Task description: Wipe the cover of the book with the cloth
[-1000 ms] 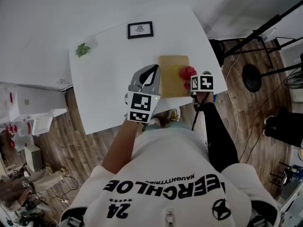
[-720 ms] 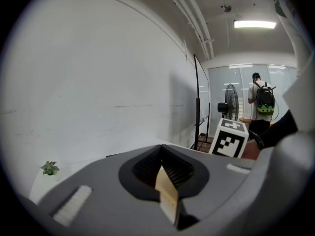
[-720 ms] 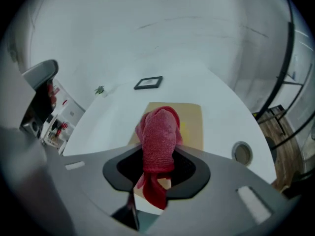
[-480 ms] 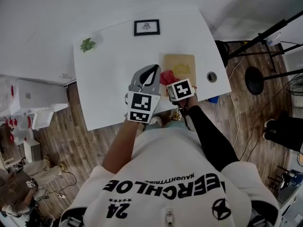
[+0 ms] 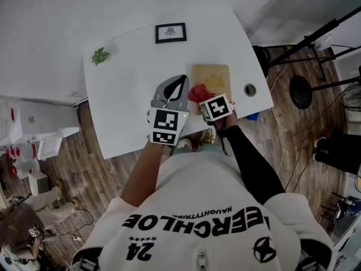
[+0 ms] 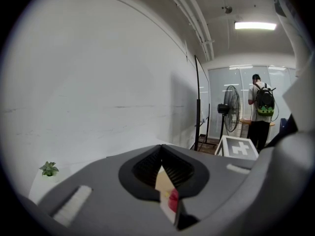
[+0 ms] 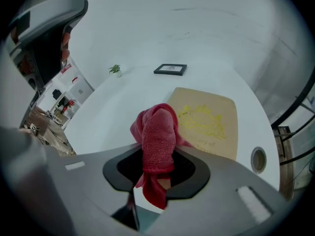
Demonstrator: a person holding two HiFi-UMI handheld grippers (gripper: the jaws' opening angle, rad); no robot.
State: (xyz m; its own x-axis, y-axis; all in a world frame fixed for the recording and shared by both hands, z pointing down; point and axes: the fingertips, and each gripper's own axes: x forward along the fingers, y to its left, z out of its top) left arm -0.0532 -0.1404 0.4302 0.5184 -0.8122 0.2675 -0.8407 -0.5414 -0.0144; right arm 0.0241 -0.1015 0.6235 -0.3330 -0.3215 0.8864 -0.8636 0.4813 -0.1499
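Observation:
A tan book [image 5: 211, 79] with a yellow cover design lies flat near the front edge of the white table [image 5: 130, 89]. My right gripper [image 5: 204, 97] is shut on a red cloth [image 5: 197, 92], which rests at the book's near-left corner. In the right gripper view the cloth [image 7: 158, 132] bunches out of the gripper [image 7: 156, 173], and the book [image 7: 206, 122] lies just beyond. My left gripper [image 5: 179, 85] hovers just left of the book, jaws together, holding nothing. In the left gripper view [image 6: 165, 173] only a thin slit shows between its jaws.
A black picture frame [image 5: 170, 33] and a small green plant [image 5: 100, 56] sit at the table's far side. A round cable hole [image 5: 249, 89] lies right of the book. Black stand legs [image 5: 304, 44] rise off the table's right. A fan [image 6: 228, 114] and a person [image 6: 259, 113] stand beyond.
My right gripper carried the red cloth from the book's right side across to its near-left corner. The left gripper stayed where it was.

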